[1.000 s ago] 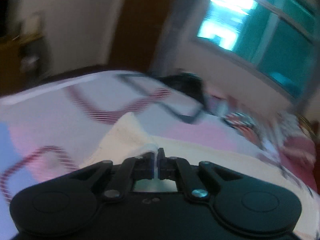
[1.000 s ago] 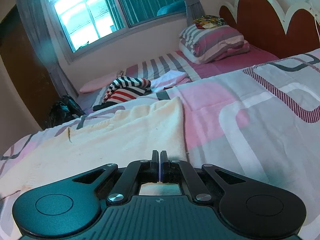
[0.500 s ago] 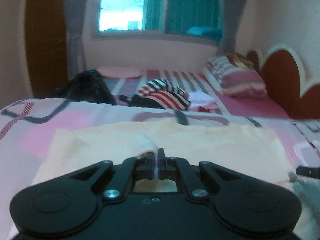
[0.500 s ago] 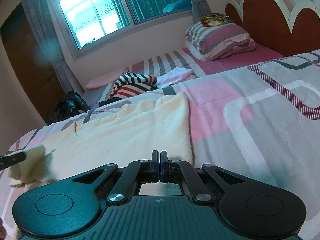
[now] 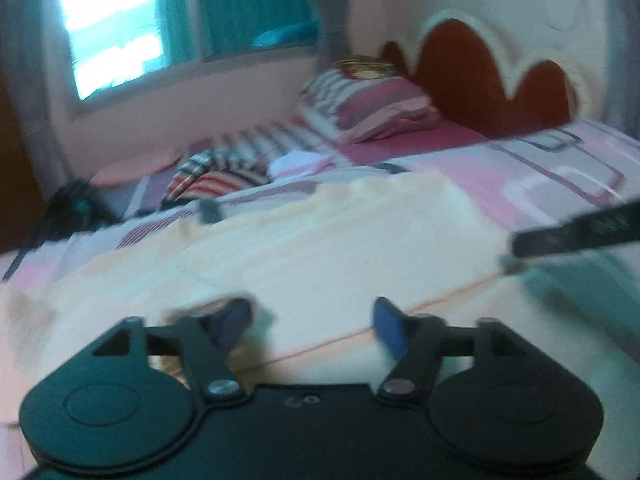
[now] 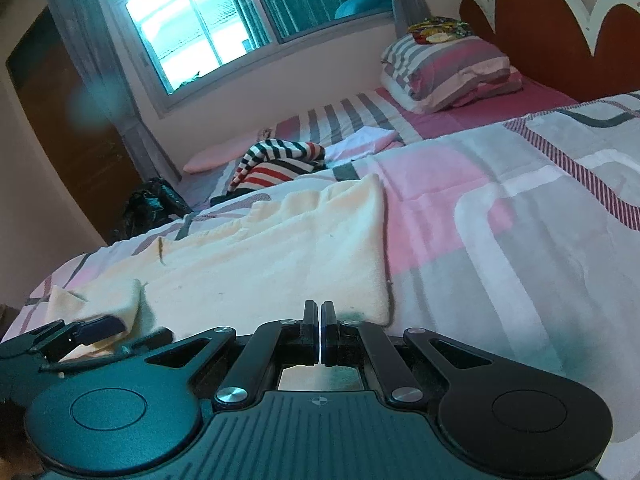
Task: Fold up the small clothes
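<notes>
A cream cloth (image 6: pixel 280 256) lies spread on the pink and grey patterned bed cover (image 6: pixel 500 232). It fills the middle of the left wrist view (image 5: pixel 320 248). My left gripper (image 5: pixel 312 320) is open, low over the cloth's near left part, with a folded-over corner (image 6: pixel 108 300) lying beside its fingers. In the right wrist view the left gripper (image 6: pixel 84 332) shows at the lower left. My right gripper (image 6: pixel 319 320) is shut at the cloth's near edge; whether cloth is pinched in it is hidden. One right finger (image 5: pixel 576 232) shows at the right of the left wrist view.
A striped garment (image 6: pixel 276 164) and a white one (image 6: pixel 364 140) lie on the far striped bed. A stack of pillows (image 6: pixel 448 68) sits by the red headboard (image 6: pixel 552 28). A dark bag (image 6: pixel 152 204) lies near the wooden door (image 6: pixel 60 128). A window (image 6: pixel 240 12) is behind.
My left gripper swung right across the bed carrying a cloth corner, then opened and let it go. The corner now lies folded over. The right gripper stayed shut in place.
</notes>
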`<control>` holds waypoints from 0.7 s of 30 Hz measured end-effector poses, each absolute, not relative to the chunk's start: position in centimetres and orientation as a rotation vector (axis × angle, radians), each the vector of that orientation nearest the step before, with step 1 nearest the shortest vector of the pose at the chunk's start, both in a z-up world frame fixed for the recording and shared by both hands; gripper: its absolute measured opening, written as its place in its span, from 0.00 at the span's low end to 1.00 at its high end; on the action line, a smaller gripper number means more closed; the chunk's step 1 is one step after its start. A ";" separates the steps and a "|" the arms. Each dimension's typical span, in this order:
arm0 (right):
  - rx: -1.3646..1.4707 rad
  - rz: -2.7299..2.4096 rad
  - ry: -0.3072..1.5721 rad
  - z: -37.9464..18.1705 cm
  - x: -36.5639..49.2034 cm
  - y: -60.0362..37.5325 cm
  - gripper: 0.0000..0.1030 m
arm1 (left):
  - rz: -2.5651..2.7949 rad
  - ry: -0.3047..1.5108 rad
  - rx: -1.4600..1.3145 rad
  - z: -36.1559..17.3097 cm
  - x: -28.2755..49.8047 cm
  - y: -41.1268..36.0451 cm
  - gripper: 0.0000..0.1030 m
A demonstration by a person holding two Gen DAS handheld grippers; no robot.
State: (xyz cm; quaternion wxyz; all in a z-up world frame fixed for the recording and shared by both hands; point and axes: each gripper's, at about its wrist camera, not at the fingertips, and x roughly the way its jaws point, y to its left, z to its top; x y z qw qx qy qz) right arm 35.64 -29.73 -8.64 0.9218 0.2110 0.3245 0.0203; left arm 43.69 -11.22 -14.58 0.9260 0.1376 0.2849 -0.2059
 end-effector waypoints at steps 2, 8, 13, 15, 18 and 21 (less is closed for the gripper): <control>0.428 0.047 0.670 -8.6 35.7 -29.5 0.00 | -0.438 0.568 0.303 -14.6 43.3 -12.0 0.67; 0.418 0.055 0.669 -8.1 36.0 -28.9 0.00 | -0.495 0.575 0.215 -14.7 43.2 -11.5 0.65; 0.403 0.081 0.656 -7.8 35.9 -28.3 0.00 | -0.334 0.599 0.120 -14.5 42.3 -7.2 0.59; 0.403 0.088 0.662 -8.2 35.9 -27.7 0.00 | -0.232 0.609 0.123 -14.6 42.0 -5.3 0.56; 0.397 0.115 0.673 -8.8 36.1 -26.3 0.00 | -0.114 0.611 0.097 -14.2 41.3 -2.2 0.54; 0.323 0.179 0.679 -9.0 36.6 -23.0 0.00 | -0.028 0.619 0.090 -13.6 40.8 0.6 0.54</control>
